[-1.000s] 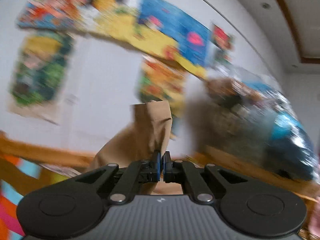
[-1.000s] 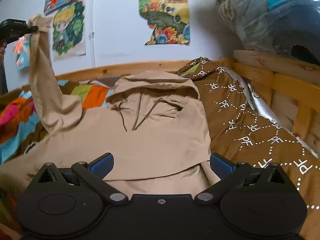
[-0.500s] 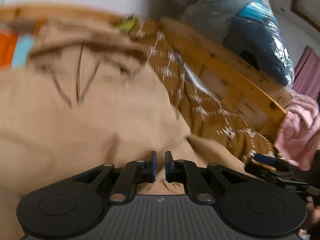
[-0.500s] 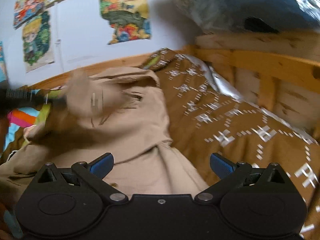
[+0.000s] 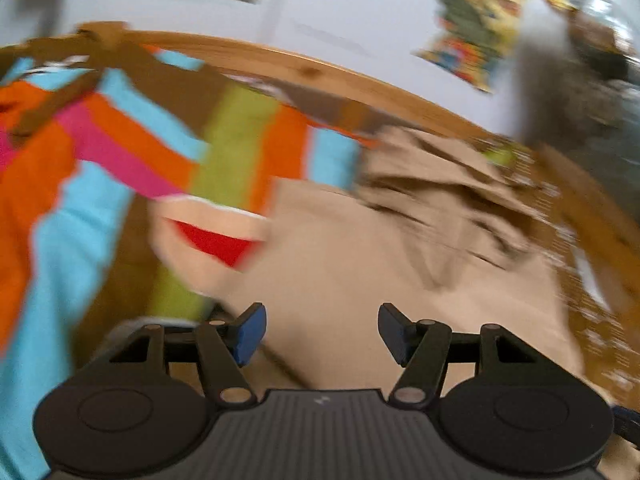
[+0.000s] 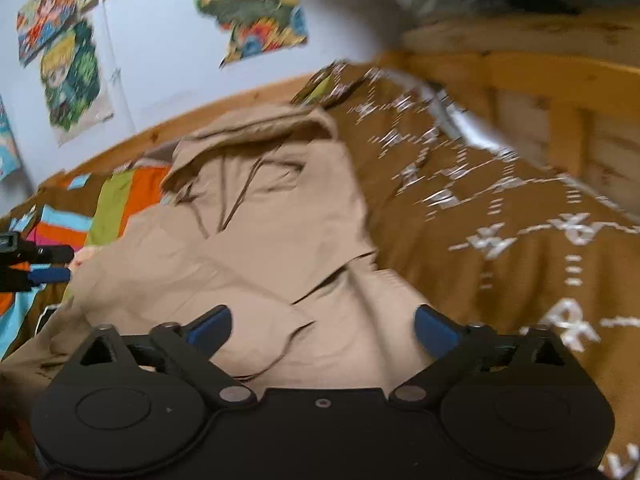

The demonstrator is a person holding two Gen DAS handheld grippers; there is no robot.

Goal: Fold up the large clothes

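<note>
A tan hoodie (image 6: pixel 264 236) lies on the bed, hood toward the wall, a sleeve folded across its body. It also shows in the left wrist view (image 5: pixel 400 256). My left gripper (image 5: pixel 320 332) is open and empty, just above the hoodie's left edge; it also shows at the left edge of the right wrist view (image 6: pixel 44 264). My right gripper (image 6: pixel 320 328) is open and empty over the hoodie's lower part.
A striped multicolour blanket (image 5: pixel 100 168) covers the bed left of the hoodie. A brown patterned quilt (image 6: pixel 500 220) lies to its right. A wooden bed frame (image 6: pixel 540 92) rises on the right and along the wall (image 5: pixel 300 68). Posters (image 6: pixel 72 72) hang on the wall.
My left gripper carried the sleeve down over the hoodie, let it go and opened, then swung left. My right gripper stayed open and shifted slightly.
</note>
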